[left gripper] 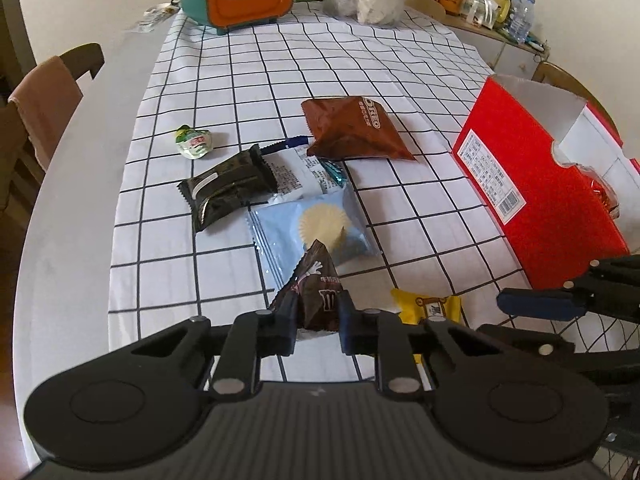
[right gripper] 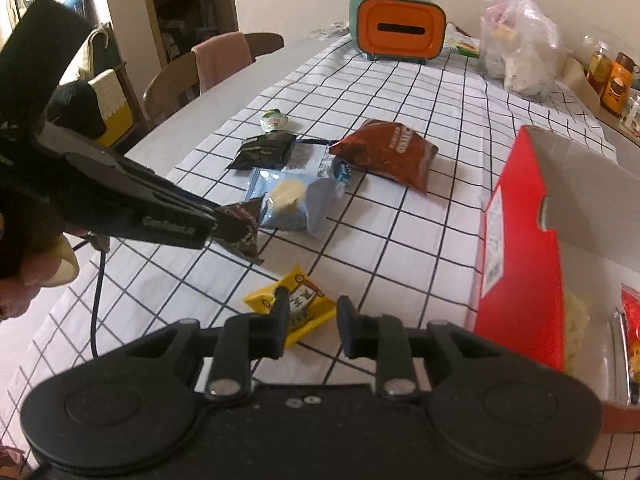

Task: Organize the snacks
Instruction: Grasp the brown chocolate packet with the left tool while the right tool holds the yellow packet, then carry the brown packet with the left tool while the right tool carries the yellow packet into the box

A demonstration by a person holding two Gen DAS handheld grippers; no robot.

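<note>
The left gripper (left gripper: 315, 316) pinches the brown M&M's packet (left gripper: 316, 288) (lifted), while the right gripper (right gripper: 313, 312) gapes above the yellow packet (right gripper: 298, 306).

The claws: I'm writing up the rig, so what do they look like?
Both are matte black plastic with round silver pivot pins and blue-edged finger pads. The left claw carries white lettering on its side, and a thin black cable hangs below it. The right claw has the same build.
</note>
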